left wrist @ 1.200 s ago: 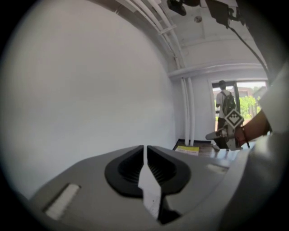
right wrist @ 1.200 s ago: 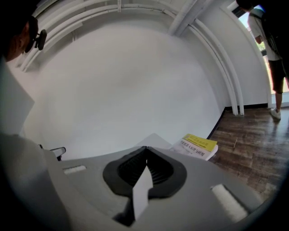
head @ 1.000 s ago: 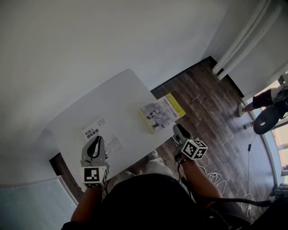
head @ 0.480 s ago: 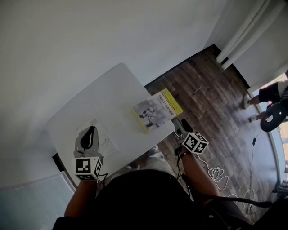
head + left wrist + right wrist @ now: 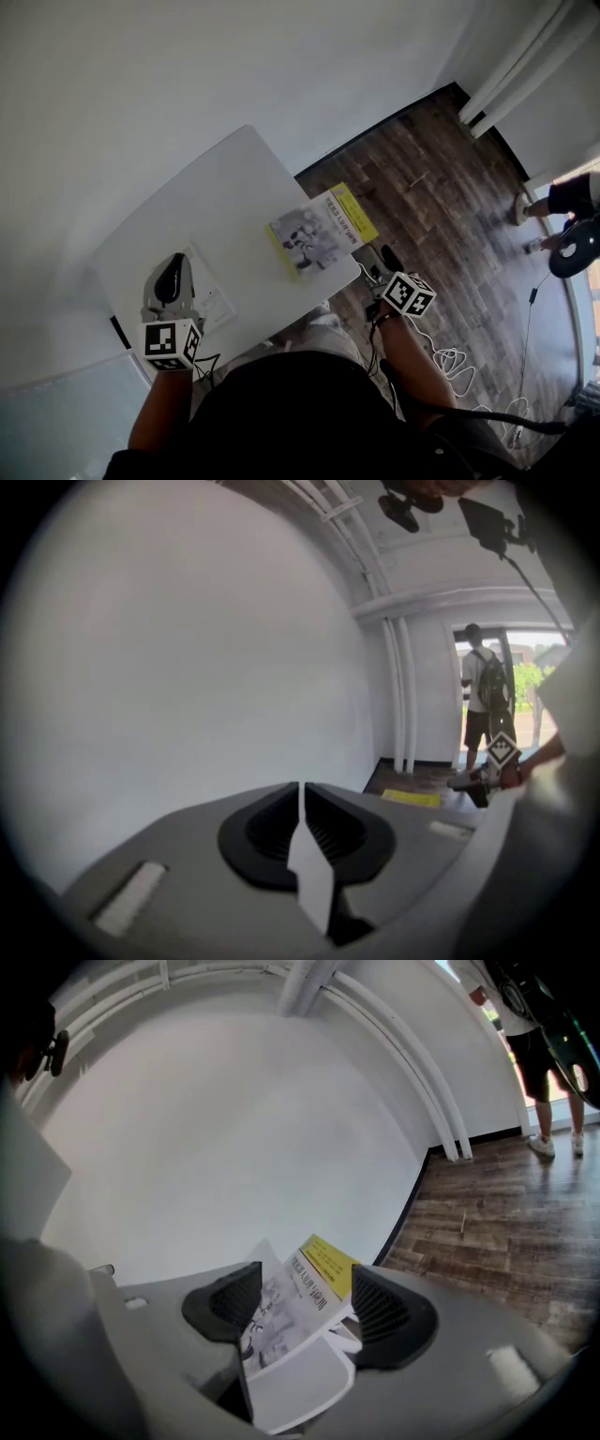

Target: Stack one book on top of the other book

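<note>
A book with a grey picture cover and a yellow strip (image 5: pixel 319 232) lies at the white table's (image 5: pixel 225 202) right edge, its yellow end hanging over the floor. My right gripper (image 5: pixel 380 258) is just off that edge at the book's near corner. Its jaws are opening, and the book (image 5: pixel 300 1302) shows between them without the pads touching it. A white book (image 5: pixel 212 300) lies near the table's front left. My left gripper (image 5: pixel 172 270) hovers over its left part, shut with nothing seen in it (image 5: pixel 300 799). The yellow strip (image 5: pixel 411 798) shows far off.
Dark wooden floor (image 5: pixel 441 187) runs to the right of the table, with cables (image 5: pixel 450 361) lying on it by my right arm. White pipes (image 5: pixel 511 66) climb the corner. A person (image 5: pixel 483 710) stands in the doorway. The white wall is close behind the table.
My right gripper has dropped toward the yellow-strip book's corner and its jaws have parted. My left gripper has slid left across the white book, staying shut.
</note>
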`<action>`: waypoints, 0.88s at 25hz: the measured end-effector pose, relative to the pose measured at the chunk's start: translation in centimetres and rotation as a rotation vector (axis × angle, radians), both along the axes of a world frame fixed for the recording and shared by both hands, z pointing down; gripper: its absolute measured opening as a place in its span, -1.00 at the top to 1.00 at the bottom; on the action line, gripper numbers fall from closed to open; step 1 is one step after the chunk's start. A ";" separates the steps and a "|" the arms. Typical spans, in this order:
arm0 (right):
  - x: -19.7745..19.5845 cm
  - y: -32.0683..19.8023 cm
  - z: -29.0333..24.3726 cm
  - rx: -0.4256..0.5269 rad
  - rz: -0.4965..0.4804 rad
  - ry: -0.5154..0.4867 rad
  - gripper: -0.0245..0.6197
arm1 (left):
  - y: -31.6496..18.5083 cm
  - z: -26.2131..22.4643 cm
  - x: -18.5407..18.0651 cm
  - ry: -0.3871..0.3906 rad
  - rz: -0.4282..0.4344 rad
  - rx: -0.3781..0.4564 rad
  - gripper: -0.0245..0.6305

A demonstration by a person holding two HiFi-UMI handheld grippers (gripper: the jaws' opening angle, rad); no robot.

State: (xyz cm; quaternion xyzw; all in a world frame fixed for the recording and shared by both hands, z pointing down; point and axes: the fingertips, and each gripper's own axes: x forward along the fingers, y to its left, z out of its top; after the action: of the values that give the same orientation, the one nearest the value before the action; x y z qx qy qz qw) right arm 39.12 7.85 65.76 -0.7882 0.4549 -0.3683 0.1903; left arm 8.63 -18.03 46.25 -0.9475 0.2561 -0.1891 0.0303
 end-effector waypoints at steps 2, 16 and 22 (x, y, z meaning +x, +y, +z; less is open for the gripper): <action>0.5 -0.1 0.5 0.001 0.002 -0.015 -0.01 | 0.0 -0.1 0.4 -0.009 -0.010 0.002 0.94; 1.9 -2.6 4.2 -0.011 -0.067 -0.117 -0.26 | 0.2 1.8 1.0 -0.093 -0.085 -0.023 0.94; 2.2 -3.0 6.2 -0.015 -0.059 -0.211 -0.41 | 1.2 2.2 1.7 -0.135 -0.089 -0.039 0.94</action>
State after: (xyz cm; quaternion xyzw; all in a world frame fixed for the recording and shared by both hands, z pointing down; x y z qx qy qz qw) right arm 41.31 4.81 71.96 -0.7329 0.4524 -0.4579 0.2202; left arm 10.28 -16.86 48.50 -0.9208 0.2914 -0.2586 0.0205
